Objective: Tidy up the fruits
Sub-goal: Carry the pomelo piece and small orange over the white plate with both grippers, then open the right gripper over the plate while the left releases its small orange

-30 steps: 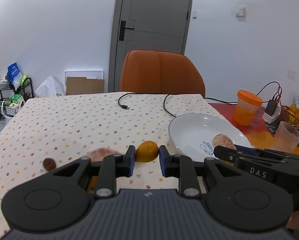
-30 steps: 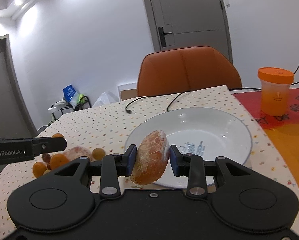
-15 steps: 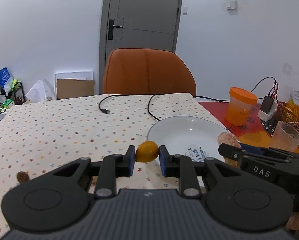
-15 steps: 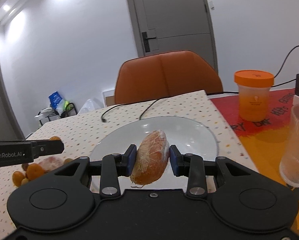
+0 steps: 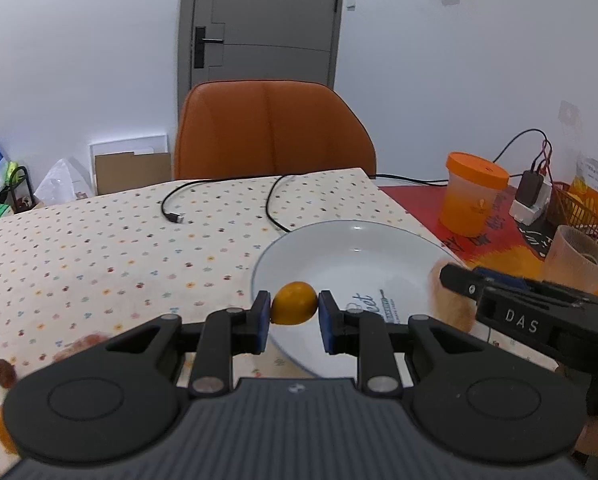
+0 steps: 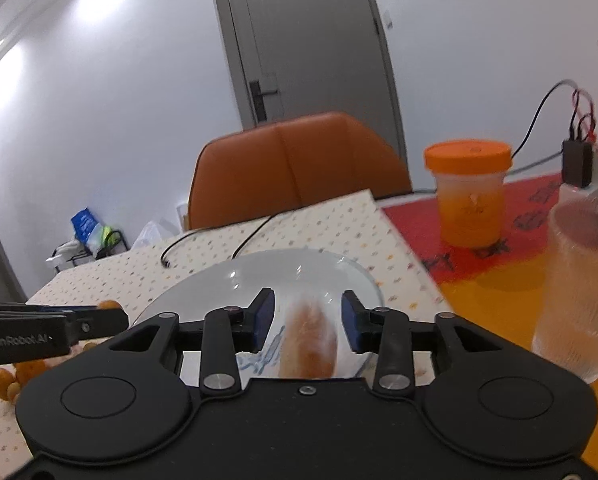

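Left wrist view is showing the left gripper (image 5: pixel 294 309) pinching a small orange fruit (image 5: pixel 293 303) over the near rim of the white plate (image 5: pixel 351 240). Right gripper (image 6: pixel 308 322) is standing wide, the netted fruit (image 6: pixel 309 344) lying loose between its fingers on the plate. Several small fruits (image 6: pixel 27 368) are waiting on the cloth beyond its left side, so most sorting looks undone.

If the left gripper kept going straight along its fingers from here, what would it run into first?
Probably the white plate. The left gripper, shut on a small orange fruit, points over the plate's near rim. Its height above the plate is unclear; if it clears the plate, the orange chair lies beyond.
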Motion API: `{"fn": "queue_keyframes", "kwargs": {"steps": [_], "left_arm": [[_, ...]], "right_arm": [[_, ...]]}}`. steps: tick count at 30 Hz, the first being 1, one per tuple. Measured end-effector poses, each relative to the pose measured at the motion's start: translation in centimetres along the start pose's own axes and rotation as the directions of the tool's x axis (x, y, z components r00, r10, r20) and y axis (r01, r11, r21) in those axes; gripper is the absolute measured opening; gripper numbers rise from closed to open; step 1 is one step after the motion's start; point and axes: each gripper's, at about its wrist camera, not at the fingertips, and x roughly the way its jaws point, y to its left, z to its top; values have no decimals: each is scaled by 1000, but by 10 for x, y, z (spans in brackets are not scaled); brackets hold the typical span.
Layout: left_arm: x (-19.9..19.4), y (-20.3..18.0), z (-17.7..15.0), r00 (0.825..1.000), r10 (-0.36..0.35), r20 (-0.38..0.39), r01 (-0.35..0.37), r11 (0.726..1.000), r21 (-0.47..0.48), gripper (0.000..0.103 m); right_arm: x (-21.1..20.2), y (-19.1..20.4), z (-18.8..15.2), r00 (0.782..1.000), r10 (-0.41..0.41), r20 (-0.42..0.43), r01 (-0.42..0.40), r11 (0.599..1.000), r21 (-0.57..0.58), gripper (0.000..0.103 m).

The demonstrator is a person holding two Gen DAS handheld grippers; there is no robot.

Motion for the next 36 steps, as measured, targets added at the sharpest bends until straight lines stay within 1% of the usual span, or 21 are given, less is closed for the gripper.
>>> {"fn": "queue_keyframes", "kwargs": {"steps": [2,4,5,7,8,11,13,15,16,20,23,25,27,28,29,30,31,33,36], "left_arm": [[4,-4,0,1000,-3,-4,3,1000,5,24],[8,-7,-1,1000,-1,-9,1,1000,2,25],[9,-8,-1,1000,1,-13,-1,1000,5,27],[11,-9,-2,1000,8,-21,-8,1000,9,28],[11,-8,-3,1000,11,-24,-11,1000,6,28],[8,-5,-4,999,17,-30,-17,1000,-1,29],[4,-2,-4,999,24,-32,-24,1000,-2,31],[-1,2,-5,999,35,-30,-35,999,-5,37],[-4,5,-5,999,42,-30,-42,999,-7,38],[-15,14,-8,998,65,-23,-65,998,-8,50],[-23,23,-8,996,84,-16,-84,996,-21,56],[-29,30,-9,996,93,-10,-93,995,-34,61],[-35,36,-9,994,106,-1,-106,993,-45,71],[-38,38,-10,993,114,4,-114,992,-51,73],[-41,41,-10,993,120,11,-120,991,-56,78],[-44,44,-11,992,125,17,-124,991,-59,81],[-47,47,-12,991,129,22,-128,990,-62,82],[-51,52,-13,992,127,19,-125,990,-65,83],[-59,62,-16,992,129,13,-127,989,-77,84]], "right_arm": [[0,-1,-1,1000,-12,2,12,1000,3,40],[-1,-2,-3,1000,18,-12,-18,1000,20,41],[-2,-1,-4,1000,26,-16,-26,1000,16,41],[-2,3,-5,1000,22,-19,-22,1000,-2,51],[-3,4,-6,1000,19,-20,-20,1000,-7,52],[-3,7,-7,999,31,-29,-32,999,-12,52],[-2,7,-8,998,49,-39,-50,999,-3,52],[-4,8,-8,998,56,-35,-56,998,-2,53],[-4,9,-8,998,56,-32,-56,998,-3,54],[-6,9,-7,997,68,-38,-68,998,11,59],[-11,12,-5,997,73,-34,-72,997,22,68],[-16,16,-5,997,73,-32,-72,997,17,77],[-20,21,-5,996,79,-32,-79,997,13,81],[-21,24,-5,996,83,-32,-82,997,13,87],[-23,26,-5,996,85,-30,-85,996,13,90],[-25,29,-6,996,86,-25,-86,996,14,96],[-26,30,-6,996,84,-20,-83,996,17,101],[-29,34,-7,997,75,-16,-75,997,18,103],[-30,41,-7,998,61,-27,-60,998,19,103]]}}
